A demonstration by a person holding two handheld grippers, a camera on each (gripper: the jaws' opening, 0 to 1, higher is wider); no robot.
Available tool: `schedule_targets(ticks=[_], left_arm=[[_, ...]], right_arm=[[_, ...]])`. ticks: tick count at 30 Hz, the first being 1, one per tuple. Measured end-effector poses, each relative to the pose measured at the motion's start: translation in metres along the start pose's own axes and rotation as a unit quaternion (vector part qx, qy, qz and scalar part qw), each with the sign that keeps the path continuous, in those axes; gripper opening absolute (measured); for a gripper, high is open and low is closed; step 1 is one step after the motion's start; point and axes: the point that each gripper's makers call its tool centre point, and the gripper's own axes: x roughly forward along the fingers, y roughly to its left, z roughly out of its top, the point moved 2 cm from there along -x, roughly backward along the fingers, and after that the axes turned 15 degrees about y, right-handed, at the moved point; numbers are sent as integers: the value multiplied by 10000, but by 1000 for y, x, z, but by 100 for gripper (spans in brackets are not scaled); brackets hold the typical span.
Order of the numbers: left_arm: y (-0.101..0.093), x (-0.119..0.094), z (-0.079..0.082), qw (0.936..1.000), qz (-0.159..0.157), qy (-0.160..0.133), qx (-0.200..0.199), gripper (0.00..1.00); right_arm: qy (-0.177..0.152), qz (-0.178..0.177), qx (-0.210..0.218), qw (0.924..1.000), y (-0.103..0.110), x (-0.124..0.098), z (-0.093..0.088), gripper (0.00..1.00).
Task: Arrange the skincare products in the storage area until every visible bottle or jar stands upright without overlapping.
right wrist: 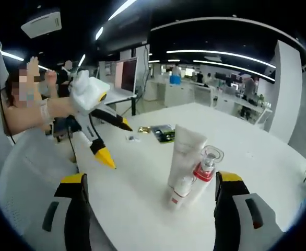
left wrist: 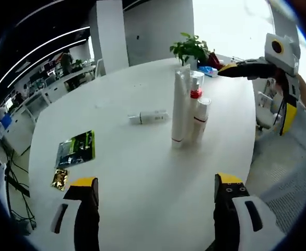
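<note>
Three upright products clustered touching on the white table: tall white tube, clear-capped pump bottle, short white bottle. Fourth small bottle lying on its side, left of the cluster and apart from it; green packet and gold sachet flat nearer the table edge. Left gripper and right gripper both held above the table, jaws spread wide, nothing between them.
</note>
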Motion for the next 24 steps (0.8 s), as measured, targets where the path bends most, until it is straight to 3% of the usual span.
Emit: schedule_targets(ticks=[3,5,7,10,13,16,18,24], left_arm=[[1,5,-1,10000,-38,63,18,71],[1,8,-2,9999,46,95,-17,57],[-4,8,-3,10000,19,90,-38,48],[-8,9,-4,9999,-10,149,52,47],[-8,10,-7,9995,28,229,205,37],[-8,11,-10,9981,130,339,502,29],[-10,11,-10,9960,237,382,768,30],[-5,11,-8,9969,165,345,689,27]], right_arm=[[35,-13,-34,10000,-1,0,2,100],[74,-25,-64,9999,-3,-1,4,100],[83,-25,-113,9999,-4,-2,6,100],[105,11,-158,9998,-5,-2,9,100],[230,120,-256,9993,-7,-2,14,100],[315,189,-352,9987,-10,-1,18,99],[360,177,-403,9984,-15,-1,21,99],[518,380,-514,9966,-25,-3,32,97]])
